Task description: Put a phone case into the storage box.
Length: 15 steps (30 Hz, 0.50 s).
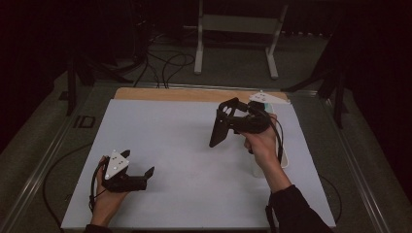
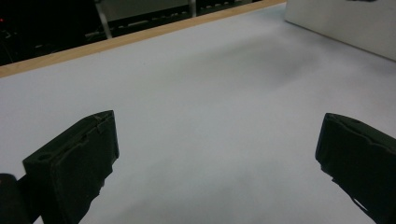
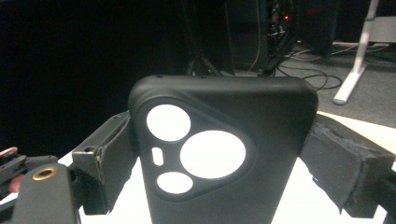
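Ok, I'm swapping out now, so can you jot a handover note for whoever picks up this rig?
Right claw: shut on the black phone case, held by its two sides above the white mat, camera cut-outs see-through.
Left claw: open, holding nothing, low over the mat's near left part.
White box: far right on the mat.
Done: case picked up.
Left: case not yet set down; where it goes I cannot tell.

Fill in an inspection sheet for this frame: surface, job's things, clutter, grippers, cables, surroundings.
Surface: white sheet on wooden table.
Job's things: black phone case with camera cutouts, held off the sheet.
Clutter: white box at the sheet's far right.
Grippers: right gripper shut on the case; left gripper open, holding nothing.
Cables: floor cables beyond the table.
Surroundings: dark room, white stand.
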Motion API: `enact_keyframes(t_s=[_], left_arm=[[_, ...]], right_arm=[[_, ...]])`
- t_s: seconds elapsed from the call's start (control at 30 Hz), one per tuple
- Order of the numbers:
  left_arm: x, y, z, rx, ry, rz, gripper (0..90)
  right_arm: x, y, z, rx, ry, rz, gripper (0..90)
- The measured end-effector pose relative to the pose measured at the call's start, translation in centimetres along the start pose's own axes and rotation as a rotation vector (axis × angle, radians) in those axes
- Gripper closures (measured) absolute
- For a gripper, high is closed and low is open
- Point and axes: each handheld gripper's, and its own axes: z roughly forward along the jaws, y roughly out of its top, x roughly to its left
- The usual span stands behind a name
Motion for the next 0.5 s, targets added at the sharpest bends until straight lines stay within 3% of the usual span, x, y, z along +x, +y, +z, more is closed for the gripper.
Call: enact_keyframes(t_s=[0.5], left_arm=[[0.0,0.0,0.1,0.004,0.002,-0.006,0.2]], right_arm=[[-2.5,1.4,-0.5,-0.027,-0.076,0.029,14.3]])
